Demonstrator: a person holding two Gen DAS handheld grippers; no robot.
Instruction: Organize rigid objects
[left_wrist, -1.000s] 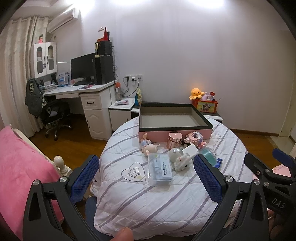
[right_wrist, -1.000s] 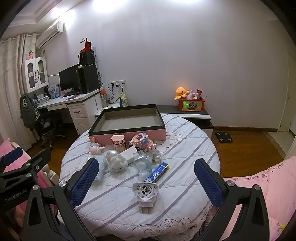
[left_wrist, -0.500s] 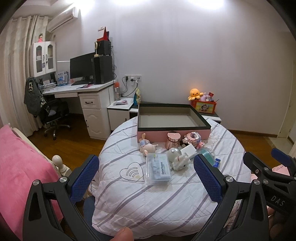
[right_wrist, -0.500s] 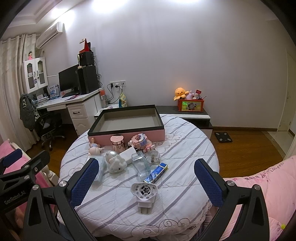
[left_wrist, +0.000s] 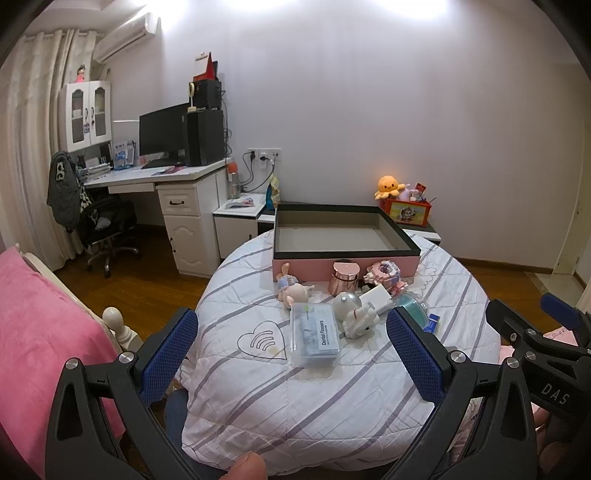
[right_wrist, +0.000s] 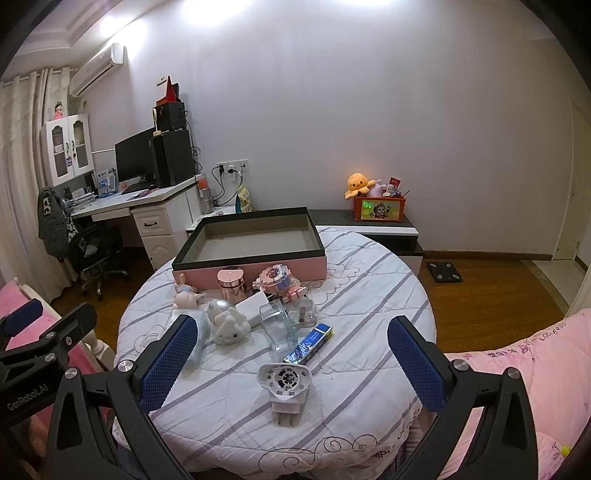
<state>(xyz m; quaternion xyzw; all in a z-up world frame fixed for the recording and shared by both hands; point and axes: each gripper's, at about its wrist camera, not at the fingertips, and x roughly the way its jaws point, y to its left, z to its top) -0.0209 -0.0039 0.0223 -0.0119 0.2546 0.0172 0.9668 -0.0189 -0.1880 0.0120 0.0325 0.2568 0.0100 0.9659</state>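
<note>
A round table with a striped white cover (left_wrist: 258, 387) (right_wrist: 369, 295) carries a pink box with a dark rim (left_wrist: 345, 254) (right_wrist: 255, 267), its inside bare. In front of the box lie a dental flosser case (left_wrist: 314, 334), a white unicorn figure (left_wrist: 360, 317) (right_wrist: 227, 323), a rose-gold jar (left_wrist: 343, 277) (right_wrist: 232, 282), a pink block toy (left_wrist: 384, 273) (right_wrist: 277, 280), a clear cup (right_wrist: 279, 326), a blue tube (right_wrist: 308, 343) and a white fan-like device (right_wrist: 284, 380). My left gripper (left_wrist: 291, 350) and right gripper (right_wrist: 291, 354) both hang open above the table's near edge, holding nothing.
A white desk with a monitor (left_wrist: 162, 129) and a black chair (left_wrist: 103, 229) stand at the left. A low cabinet with an orange plush (right_wrist: 358, 184) sits by the far wall. Pink bedding (left_wrist: 33, 325) (right_wrist: 517, 369) flanks the table. A scale (right_wrist: 443, 271) lies on the wood floor.
Both grippers have shifted slightly; the table and its objects sit a touch lower and nearer in the views. Neither gripper has changed its opening, and no object has moved.
</note>
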